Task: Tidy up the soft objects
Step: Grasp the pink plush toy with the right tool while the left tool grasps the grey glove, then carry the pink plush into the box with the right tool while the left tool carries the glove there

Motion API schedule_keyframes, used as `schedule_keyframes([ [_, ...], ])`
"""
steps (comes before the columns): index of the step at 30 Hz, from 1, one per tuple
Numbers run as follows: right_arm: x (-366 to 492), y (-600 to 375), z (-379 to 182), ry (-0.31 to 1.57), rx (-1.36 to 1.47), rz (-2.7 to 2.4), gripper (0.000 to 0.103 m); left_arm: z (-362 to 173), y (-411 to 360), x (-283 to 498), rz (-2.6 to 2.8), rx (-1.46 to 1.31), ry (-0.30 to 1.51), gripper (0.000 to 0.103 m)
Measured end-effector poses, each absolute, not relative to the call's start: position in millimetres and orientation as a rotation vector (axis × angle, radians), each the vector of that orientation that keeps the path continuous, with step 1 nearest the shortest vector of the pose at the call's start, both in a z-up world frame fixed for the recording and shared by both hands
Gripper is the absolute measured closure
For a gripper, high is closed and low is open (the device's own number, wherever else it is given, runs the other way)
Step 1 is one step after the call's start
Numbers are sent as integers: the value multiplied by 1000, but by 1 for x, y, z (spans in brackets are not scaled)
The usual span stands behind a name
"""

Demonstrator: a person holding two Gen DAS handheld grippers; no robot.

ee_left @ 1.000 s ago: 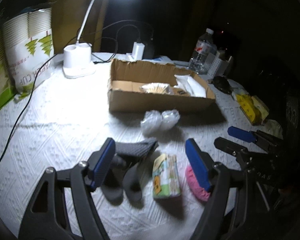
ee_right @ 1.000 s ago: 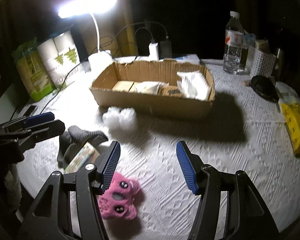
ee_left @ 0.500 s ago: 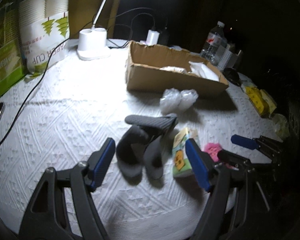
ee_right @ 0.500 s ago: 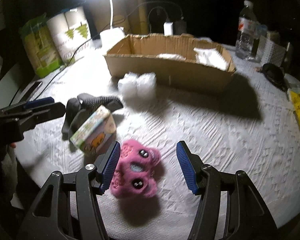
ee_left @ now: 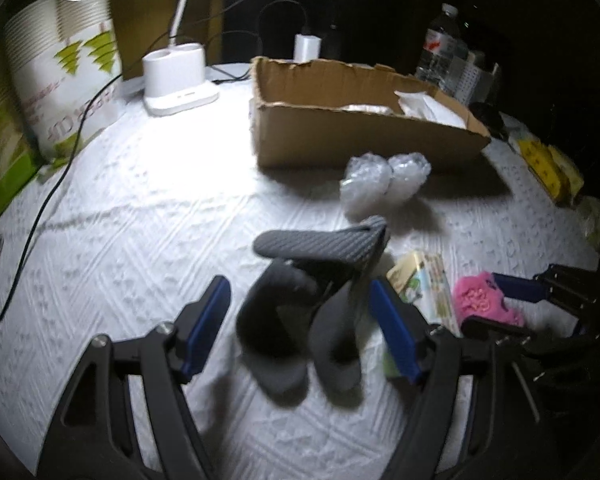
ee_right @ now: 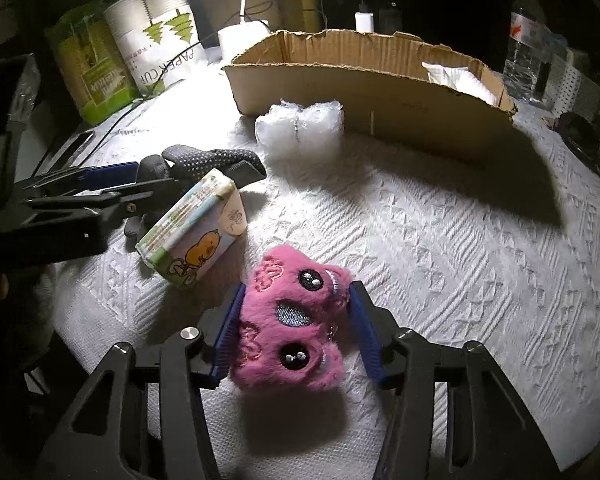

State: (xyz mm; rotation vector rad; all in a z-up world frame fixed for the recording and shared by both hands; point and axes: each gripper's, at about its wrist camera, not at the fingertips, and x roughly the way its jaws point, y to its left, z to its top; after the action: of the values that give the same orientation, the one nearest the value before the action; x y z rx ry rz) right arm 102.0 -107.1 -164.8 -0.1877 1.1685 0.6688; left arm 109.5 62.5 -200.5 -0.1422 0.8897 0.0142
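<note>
Your right hand-held gripper has the pink plush toy between its blue pads. Its jaws have just been closing: the left pad presses into the fur, while the right one sits at the fur's edge, and you cannot tell whether it bears on it. The toy lies on the white textured surface, face up, with both eyes showing.

Your left hand-held gripper hangs with its jaws apart over the dark grey socks — the socks lie between the pads, untouched by either. One sock lies crosswise on top of the others.

Just right of the socks sits the small tissue pack with a cartoon print, tilted up on one edge and touching the socks. Behind them, two clear bubble-wrap bundles rest side by side against the front wall of the cardboard box. The box holds some white wrapping at its right end.

Further back stand a white lamp base, a sleeve of paper cups and a water bottle.
</note>
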Motion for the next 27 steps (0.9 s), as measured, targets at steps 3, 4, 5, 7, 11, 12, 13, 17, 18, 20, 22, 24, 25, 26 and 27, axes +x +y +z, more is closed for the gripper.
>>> schedule_keyframes([
  [3, 108, -111, -163, 1156, -181, 659, 52, -205, 57, 120, -6, -115, 903, 29],
  [4, 109, -113, -163, 1152, -178, 657, 52, -206, 56, 123, -9, -111, 908, 29],
  [5, 112, -114, -163, 1151, -176, 656, 52, -208, 55, 126, -11, -107, 911, 29],
  [7, 117, -118, -163, 1146, -175, 648, 52, -211, 53, 131, -15, -100, 918, 30],
  [11, 127, -123, -160, 1131, -168, 639, 53, -212, 49, 134, -55, -100, 909, 46],
  [12, 128, -123, -159, 1128, -165, 639, 53, -211, 48, 134, -59, -98, 908, 50],
  [13, 131, -123, -158, 1124, -162, 639, 53, -210, 47, 134, -61, -95, 904, 53],
  [17, 137, -124, -151, 1106, -161, 638, 53, -202, 50, 132, -88, -120, 890, 64],
  [18, 138, -124, -149, 1101, -162, 640, 53, -200, 51, 131, -90, -126, 887, 64],
  [20, 140, -123, -146, 1092, -162, 642, 53, -194, 51, 128, -96, -132, 878, 64],
  [22, 143, -123, -142, 1083, -162, 643, 53, -188, 52, 125, -96, -134, 866, 64],
  [24, 145, -122, -138, 1076, -166, 644, 53, -183, 54, 122, -97, -141, 853, 64],
  [25, 146, -121, -137, 1072, -169, 644, 53, -179, 56, 120, -100, -153, 846, 64],
  [26, 146, -120, -135, 1068, -172, 645, 53, -177, 58, 119, -103, -165, 843, 64],
  [27, 147, -120, -133, 1062, -176, 645, 53, -174, 61, 118, -109, -188, 837, 64],
])
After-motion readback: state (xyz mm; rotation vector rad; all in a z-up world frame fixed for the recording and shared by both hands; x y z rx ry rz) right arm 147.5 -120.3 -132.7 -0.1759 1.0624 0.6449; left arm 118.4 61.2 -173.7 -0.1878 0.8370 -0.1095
